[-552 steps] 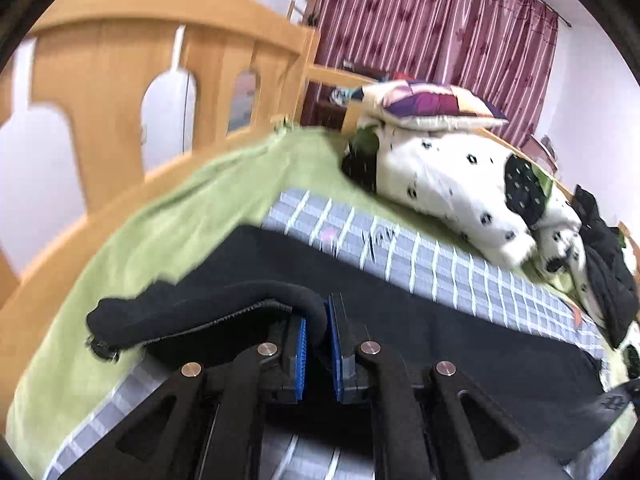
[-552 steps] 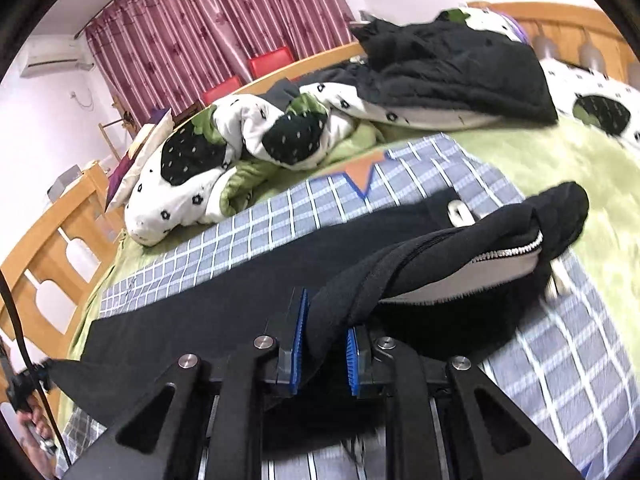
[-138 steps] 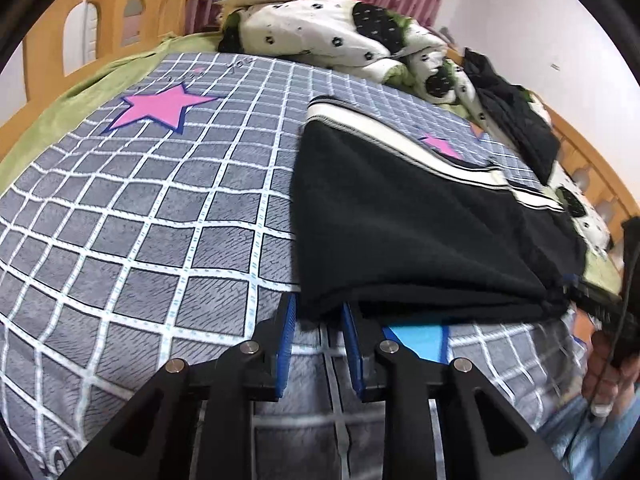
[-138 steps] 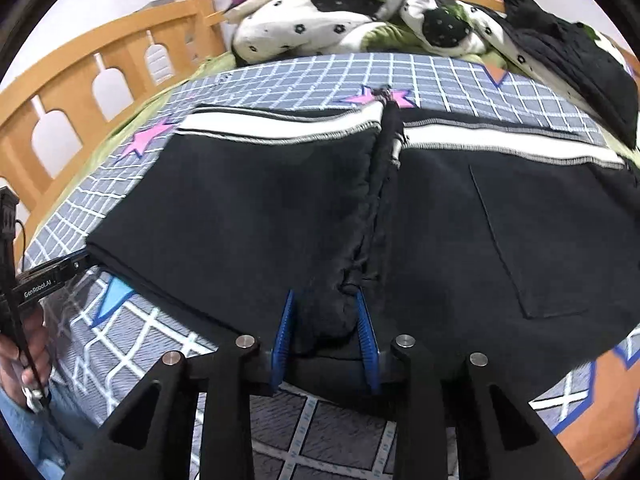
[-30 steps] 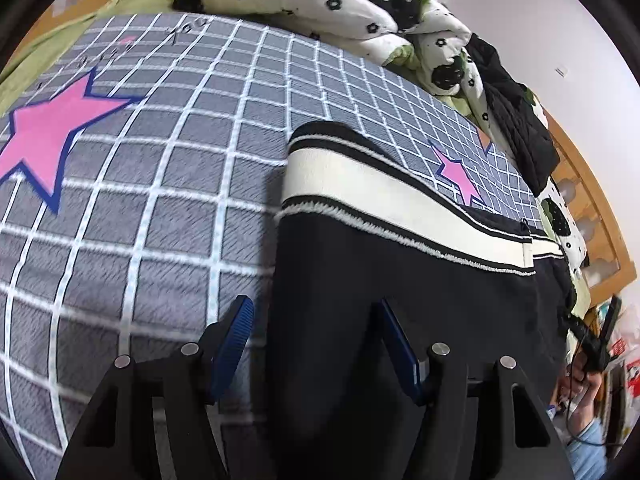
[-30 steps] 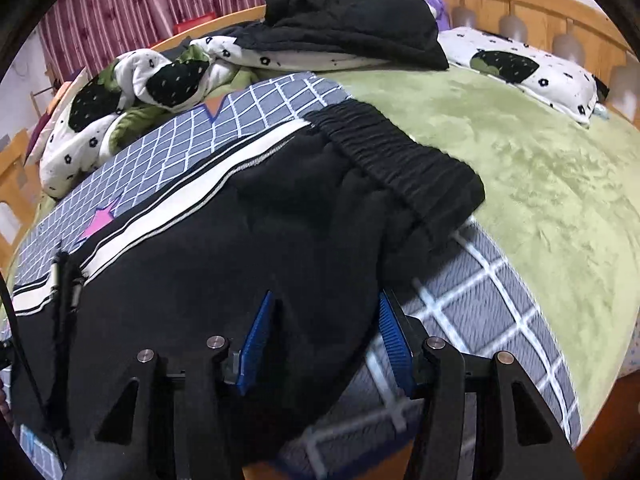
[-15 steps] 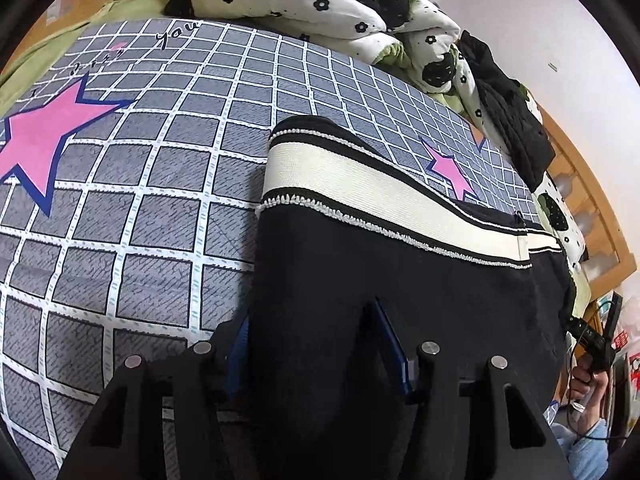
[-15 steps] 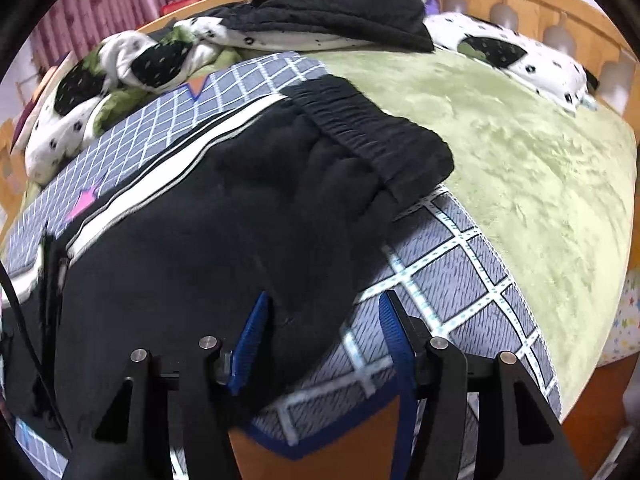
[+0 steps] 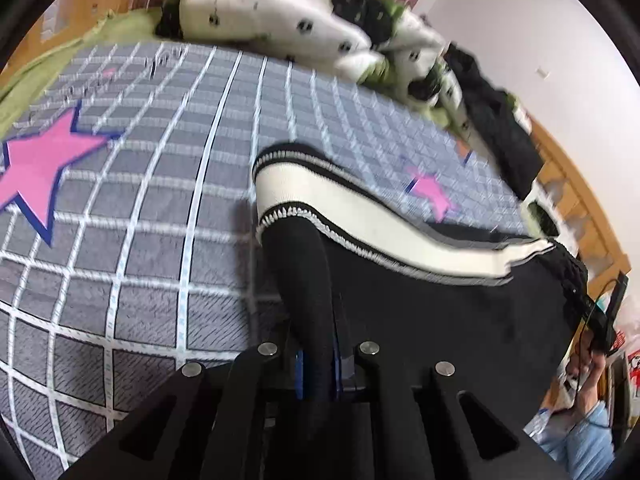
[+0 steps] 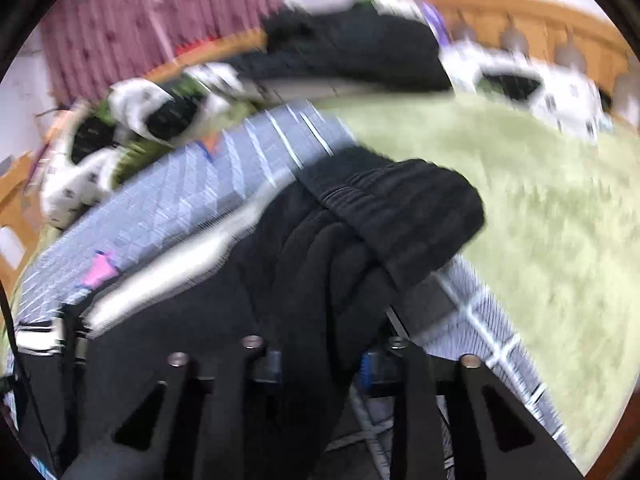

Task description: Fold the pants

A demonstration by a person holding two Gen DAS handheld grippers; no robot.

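Black pants [image 9: 440, 312] with a white side stripe lie on a grey checked blanket [image 9: 132, 240]. My left gripper [image 9: 318, 372] is shut on a pinched ridge of black fabric at the cuff end, lifted a little off the blanket. In the blurred right wrist view, my right gripper [image 10: 320, 364] is closed around a thick bunch of the pants [image 10: 320, 264] near the ribbed waistband [image 10: 408, 208], which is raised off the blanket.
A spotted white duvet [image 9: 300, 16] and a dark garment [image 9: 496, 120] are piled at the far side. A green sheet [image 10: 540, 200] lies right of the blanket, with a wooden bed rail [image 10: 520, 28] beyond. A person's hand [image 9: 592, 364] shows at right.
Both grippers have closed on the pants; they were open around the fabric half a second ago. Both ends now rise off the blanket, and the views blur with motion.
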